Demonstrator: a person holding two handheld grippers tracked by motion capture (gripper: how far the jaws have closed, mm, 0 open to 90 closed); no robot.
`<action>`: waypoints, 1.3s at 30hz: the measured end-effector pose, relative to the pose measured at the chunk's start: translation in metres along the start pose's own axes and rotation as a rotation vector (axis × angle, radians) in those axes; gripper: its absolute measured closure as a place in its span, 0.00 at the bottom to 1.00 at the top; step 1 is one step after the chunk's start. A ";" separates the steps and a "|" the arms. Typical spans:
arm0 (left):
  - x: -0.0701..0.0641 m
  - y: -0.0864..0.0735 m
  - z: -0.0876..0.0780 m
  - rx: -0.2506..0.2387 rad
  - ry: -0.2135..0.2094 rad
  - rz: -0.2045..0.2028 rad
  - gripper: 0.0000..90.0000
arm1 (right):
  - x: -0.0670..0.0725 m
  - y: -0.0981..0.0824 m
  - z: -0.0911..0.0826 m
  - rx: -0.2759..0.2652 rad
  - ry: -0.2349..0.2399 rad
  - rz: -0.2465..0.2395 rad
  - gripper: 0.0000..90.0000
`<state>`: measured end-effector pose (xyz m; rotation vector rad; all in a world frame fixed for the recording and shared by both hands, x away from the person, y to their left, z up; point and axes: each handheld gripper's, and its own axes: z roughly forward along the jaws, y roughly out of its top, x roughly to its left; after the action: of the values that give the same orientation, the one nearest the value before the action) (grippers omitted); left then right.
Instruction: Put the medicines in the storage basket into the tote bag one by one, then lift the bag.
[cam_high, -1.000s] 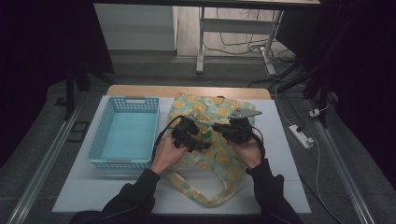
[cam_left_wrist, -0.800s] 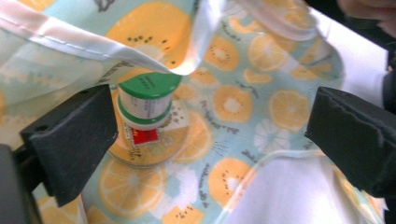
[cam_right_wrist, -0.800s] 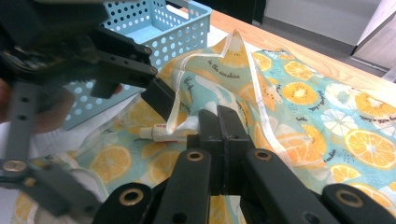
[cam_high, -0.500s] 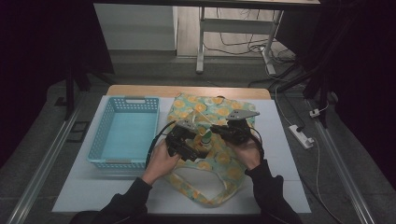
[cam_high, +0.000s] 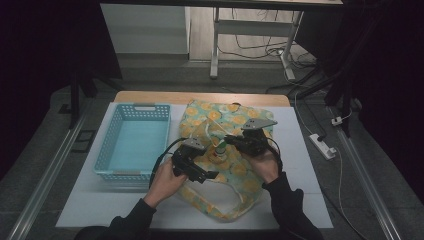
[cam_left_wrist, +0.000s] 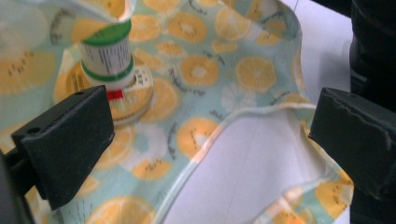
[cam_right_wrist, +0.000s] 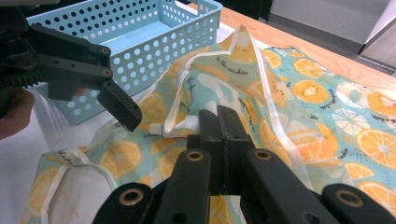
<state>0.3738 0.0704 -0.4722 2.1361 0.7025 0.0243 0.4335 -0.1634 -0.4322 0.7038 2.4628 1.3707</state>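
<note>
My left tongs (cam_high: 212, 176) gape empty after just opening, right tongs (cam_high: 226, 140) clamp bag fabric (cam_high: 235, 167); bottle (cam_left_wrist: 108, 56) sits inside, basket (cam_high: 116, 165) at nine o'clock unfilled.

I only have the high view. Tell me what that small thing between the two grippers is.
Observer: A small bottle with a green-and-white label, resting on the tote bag fabric, as the left gripper view shows.
Operator: Report the left gripper.
Observer: The left gripper is open. Its jaws have just been opening, with nothing gripped and the bottle just beyond one jaw.
Operator: Now the right.
Observer: The right gripper is shut and seems to pinch the bag's fabric, which tents up beside the blue basket.
</note>
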 end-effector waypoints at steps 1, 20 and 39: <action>0.000 -0.002 0.000 0.001 0.003 0.001 0.00 | 0.000 0.000 0.000 0.001 0.000 -0.001 1.00; -0.008 -0.015 0.028 0.085 0.005 -0.010 0.00 | 0.001 0.001 -0.002 -0.002 0.003 -0.001 1.00; -0.002 -0.029 0.066 0.200 0.129 0.004 0.00 | 0.002 0.000 0.001 0.010 0.009 -0.007 1.00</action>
<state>0.3754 0.0342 -0.5348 2.3434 0.8042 0.0982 0.4324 -0.1618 -0.4326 0.6921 2.4785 1.3624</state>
